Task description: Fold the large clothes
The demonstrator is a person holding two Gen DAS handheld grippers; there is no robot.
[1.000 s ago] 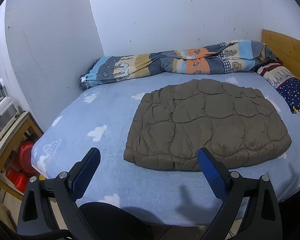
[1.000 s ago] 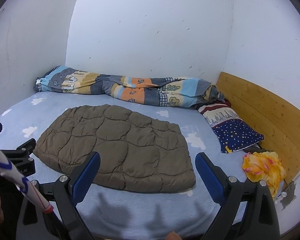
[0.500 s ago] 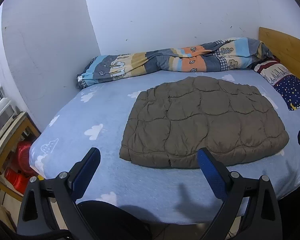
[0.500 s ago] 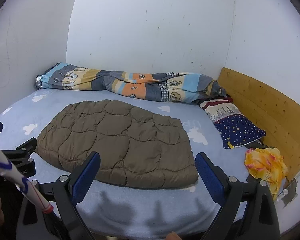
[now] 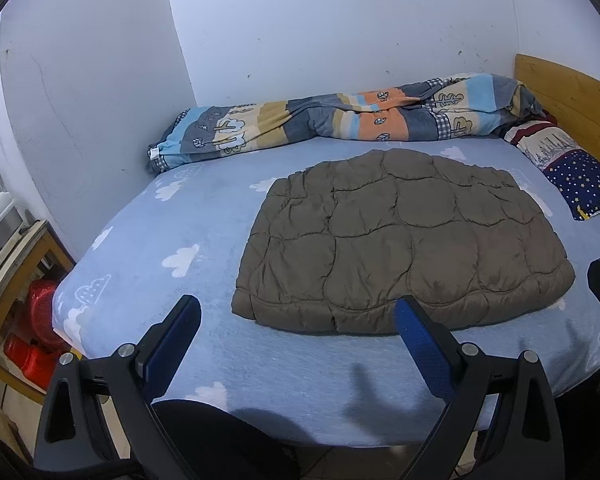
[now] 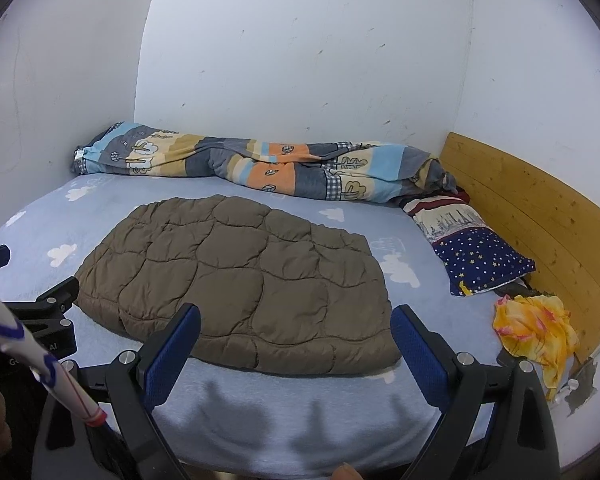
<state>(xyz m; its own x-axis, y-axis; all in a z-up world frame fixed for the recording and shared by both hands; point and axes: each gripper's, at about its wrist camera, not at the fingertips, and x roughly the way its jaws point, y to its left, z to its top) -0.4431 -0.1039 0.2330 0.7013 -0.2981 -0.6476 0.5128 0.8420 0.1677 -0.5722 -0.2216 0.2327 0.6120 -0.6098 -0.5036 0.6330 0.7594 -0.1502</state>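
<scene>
**Brown quilted jacket laid folded near the bed's front edge**

Brown quilted padding was seen in a flat, folded bundle: a puffer jacket (image 5: 404, 248) (image 6: 240, 276) was spread on the light-blue cloud-print sheet of the bed (image 5: 180, 216) (image 6: 40, 216), close to the front edge and nearer the right side than the left. Its near hem was lined up roughly along that front edge, with a strip of bare sheet left between hem and mattress edge.

The left gripper (image 5: 296, 330) was held off the bed's front edge, its blue-padded fingers (image 5: 172, 344) spread wide with nothing between them; the jacket's left front corner was framed between them but was not touched. The right gripper (image 6: 296, 332) was likewise held wide apart and empty before the front edge, its fingers (image 6: 418, 344) framing the jacket's right front corner without contact. Part of the left gripper's black frame was seen at the left of the right wrist view.

A striped patchwork duvet (image 5: 340, 124) (image 6: 260, 164) was bunched along the back edge against the wall. A star-print pillow (image 5: 580, 184) (image 6: 480, 260) was placed at the right side by the wooden headboard (image 5: 572, 96) (image 6: 540, 216), and a yellow cloth (image 6: 536, 328) was crumpled near the front right corner. Red containers (image 5: 40, 328) were stored on a wooden shelf unit beside the left edge.
</scene>
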